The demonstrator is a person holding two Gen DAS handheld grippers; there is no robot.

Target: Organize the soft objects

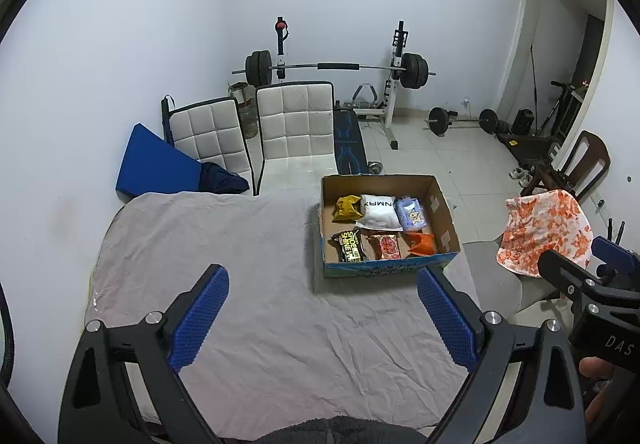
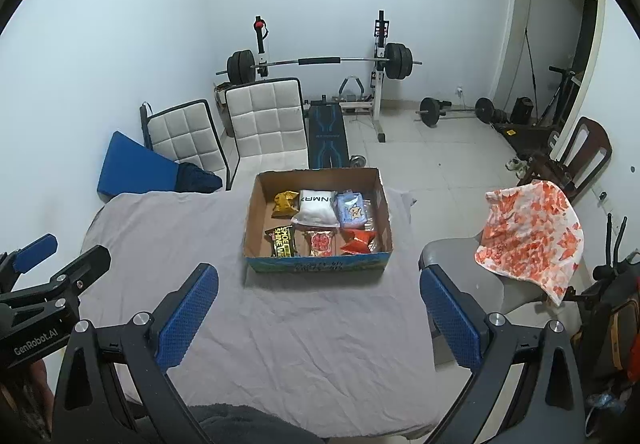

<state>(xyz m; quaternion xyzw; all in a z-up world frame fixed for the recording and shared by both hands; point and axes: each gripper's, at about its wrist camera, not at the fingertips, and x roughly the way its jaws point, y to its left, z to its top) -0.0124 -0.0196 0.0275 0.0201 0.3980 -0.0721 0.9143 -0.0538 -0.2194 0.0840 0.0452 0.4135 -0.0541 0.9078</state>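
Left wrist view: six soft packets sit inside cardboard box (image 1: 444, 216) on the grey sheet; nothing loose outside. Left gripper (image 1: 322, 318) and right gripper (image 2: 318, 314) both released, empty. Looks nearly finished.

Wrinkled grey cloth on the bench (image 2: 280, 324) lies bare in front of and left of the open-topped cardboard box (image 2: 316, 264), whose walls ring the packets, while the towel-draped chair (image 2: 528, 236) crowds the right edge.
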